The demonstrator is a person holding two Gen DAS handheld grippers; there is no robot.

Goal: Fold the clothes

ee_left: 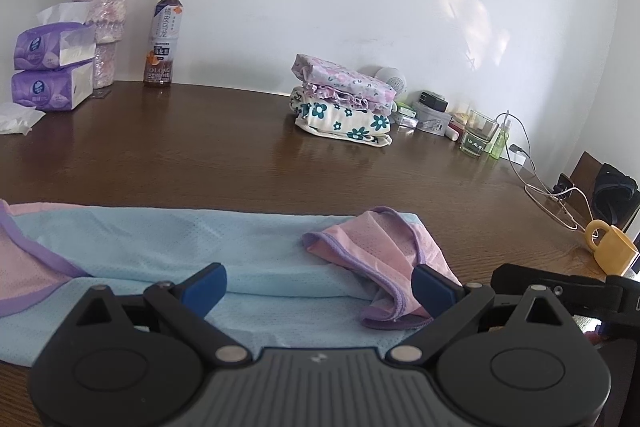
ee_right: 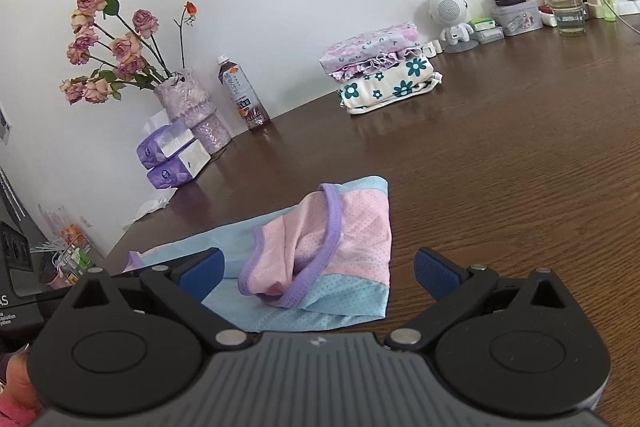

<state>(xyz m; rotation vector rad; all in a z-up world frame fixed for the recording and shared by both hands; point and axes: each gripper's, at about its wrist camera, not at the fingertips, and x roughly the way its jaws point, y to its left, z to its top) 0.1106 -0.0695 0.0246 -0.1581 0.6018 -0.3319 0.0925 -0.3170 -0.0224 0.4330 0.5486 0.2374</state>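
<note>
Table (ee_left: 240, 147): dark brown wood, glossy, grain plain in the right wrist view; its near edge is hidden behind both gripper bodies.

Garment (ee_left: 160, 247): light blue mesh with pink panels and purple binding, lying on the near part of the table. In the left wrist view we lose its left end past the frame edge, and its near hem sits under the gripper housing. We cannot make out what kind of garment it is. A pink section with a purple hem is bunched at its right end.

Stack of folded clothes (ee_left: 344, 103): far side against the white wall, lilac floral pieces on top, cream cloth with teal flowers below.

Left gripper (ee_left: 320, 287): jaws spread wide, holding nothing; blue ribbed pads hover over the blue mesh, the right pad just beside the pink bunch.

Right gripper (ee_right: 320, 275): jaws likewise released, straddling the pink bunch; we cannot tell whether the pads touch cloth.

Far left: vase (ee_right: 192, 107) of dried roses, two purple tissue packs (ee_left: 52, 67), tea bottle (ee_left: 162, 39).

Far right: small clutter, blurred; a glass (ee_left: 478, 139), and a yellow mug (ee_left: 612, 251) partly behind black gear.
</note>
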